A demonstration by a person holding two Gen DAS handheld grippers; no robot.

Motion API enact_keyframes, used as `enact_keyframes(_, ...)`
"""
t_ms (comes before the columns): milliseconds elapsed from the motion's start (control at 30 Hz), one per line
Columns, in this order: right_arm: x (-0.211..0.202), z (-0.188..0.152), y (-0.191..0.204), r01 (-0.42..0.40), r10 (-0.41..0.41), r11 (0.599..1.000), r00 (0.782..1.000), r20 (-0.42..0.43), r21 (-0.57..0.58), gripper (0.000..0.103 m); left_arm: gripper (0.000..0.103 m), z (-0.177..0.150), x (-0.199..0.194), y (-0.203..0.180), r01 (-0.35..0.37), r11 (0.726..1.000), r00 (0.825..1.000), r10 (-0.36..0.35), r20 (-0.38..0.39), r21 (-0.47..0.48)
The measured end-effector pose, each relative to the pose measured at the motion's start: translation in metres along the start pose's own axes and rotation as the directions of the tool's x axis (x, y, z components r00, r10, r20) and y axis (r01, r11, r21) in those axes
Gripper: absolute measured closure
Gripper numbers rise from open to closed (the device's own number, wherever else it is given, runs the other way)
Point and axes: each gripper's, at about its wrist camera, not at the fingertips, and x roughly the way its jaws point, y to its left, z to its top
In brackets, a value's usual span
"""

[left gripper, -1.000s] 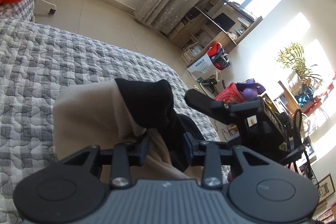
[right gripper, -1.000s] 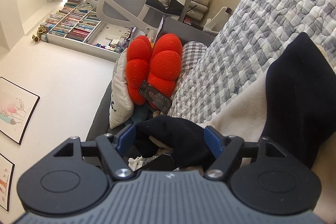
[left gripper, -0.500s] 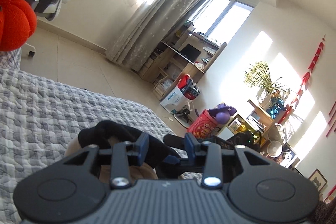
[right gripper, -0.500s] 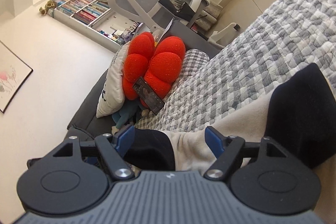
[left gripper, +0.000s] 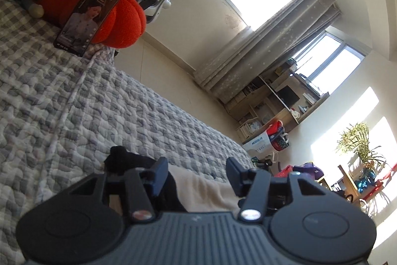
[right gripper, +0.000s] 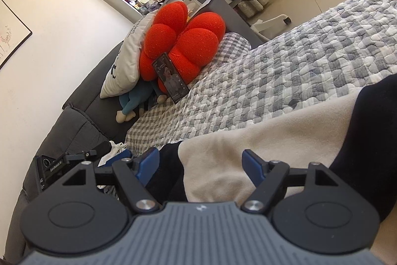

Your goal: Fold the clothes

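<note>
Sunlit bedroom, grey-and-white quilted bed cover (left gripper: 139,116) underneath, and the cream fleece garment with black sleeves (right gripper: 260,140) lies flat on it now. The left gripper (left gripper: 197,173) has swung round from the bunched cloth it pinched a second ago; its fingers are opening, cloth below them, nothing clamped. The right gripper (right gripper: 201,160) stays spread wide over the hem. Looks like a fold just laid; smoothing next, I'd judge.
</note>
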Motion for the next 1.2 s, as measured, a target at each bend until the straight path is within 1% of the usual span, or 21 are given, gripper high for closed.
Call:
enact_keyframes(100, 0.005, 0.0, 0.0, -0.003, 0.003, 1.0, 1.0, -0.008, 0.006, 0.026, 0.049, -0.003, 0.0, 0.016, -0.083, 0.996, 0.996, 0.081, -0.031, -0.041)
enact_keyframes(267, 0.01, -0.002, 0.004, -0.001, 0.001, 1.0, 1.0, -0.03, -0.005, 0.026, 0.049, -0.011, 0.005, 0.038, -0.136, 0.988, 0.987, 0.13, -0.092, -0.069)
enact_keyframes(400, 0.013, -0.003, 0.003, 0.006, -0.007, 1.0, 0.999, -0.044, -0.01, 0.026, 0.048, -0.019, 0.017, 0.046, -0.204, 0.978, 0.97, 0.195, -0.143, -0.052)
enact_keyframes(467, 0.014, -0.003, 0.003, 0.008, -0.008, 1.0, 0.999, -0.048, -0.01, 0.026, 0.049, -0.024, 0.023, 0.052, -0.201, 0.977, 0.969, 0.188, -0.16, -0.067)
enact_keyframes(600, 0.014, -0.003, 0.002, 0.01, -0.01, 1.0, 0.999, -0.052, -0.007, 0.026, 0.051, -0.027, 0.025, 0.057, -0.158, 0.98, 0.979, 0.141, -0.144, -0.118)
enact_keyframes(667, 0.015, -0.003, 0.002, 0.006, -0.006, 1.0, 0.999, -0.052, -0.003, 0.026, 0.069, -0.029, 0.027, 0.062, -0.129, 0.979, 0.985, 0.108, -0.133, -0.161)
enact_keyframes(700, 0.016, -0.002, 0.003, 0.002, -0.002, 1.0, 0.999, -0.052, -0.001, 0.026, 0.079, -0.031, 0.028, 0.06, -0.127, 0.978, 0.986, 0.107, -0.129, -0.165)
enact_keyframes(733, 0.016, -0.002, 0.003, -0.001, 0.001, 1.0, 0.999, -0.052, 0.001, 0.026, 0.081, -0.032, 0.028, 0.058, -0.126, 0.978, 0.987, 0.105, -0.124, -0.169)
enact_keyframes(800, 0.015, -0.003, 0.004, -0.003, 0.003, 1.0, 0.999, -0.052, -0.003, 0.026, 0.083, -0.03, 0.024, 0.046, -0.136, 0.984, 0.987, 0.125, -0.102, -0.114)
enact_keyframes(867, 0.014, -0.003, 0.005, -0.004, 0.004, 1.0, 0.999, -0.052, -0.006, 0.026, 0.084, -0.026, 0.019, 0.032, -0.107, 0.99, 0.992, 0.1, -0.075, -0.094)
enact_keyframes(967, 0.012, -0.003, 0.005, -0.015, 0.015, 1.0, 0.999, -0.049, -0.003, 0.026, 0.084, -0.018, 0.015, 0.002, -0.07, 0.997, 0.997, 0.069, -0.043, -0.032)
enact_keyframes(1067, 0.011, -0.002, 0.006, -0.047, 0.047, 0.999, 0.998, -0.038, 0.005, 0.026, 0.084, -0.014, 0.021, -0.034, -0.025, 0.998, 0.999, 0.027, -0.041, 0.056)
enact_keyframes(1133, 0.008, 0.0, 0.004, -0.085, 0.085, 0.996, 0.996, -0.023, 0.033, 0.026, 0.084, -0.015, 0.029, -0.055, 0.001, 0.994, 0.998, 0.006, -0.059, 0.114)
enact_keyframes(1200, 0.005, 0.002, 0.002, -0.123, 0.123, 0.991, 0.992, -0.006, 0.061, 0.026, 0.084, -0.017, 0.042, -0.07, 0.026, 0.986, 0.996, -0.011, -0.094, 0.164)
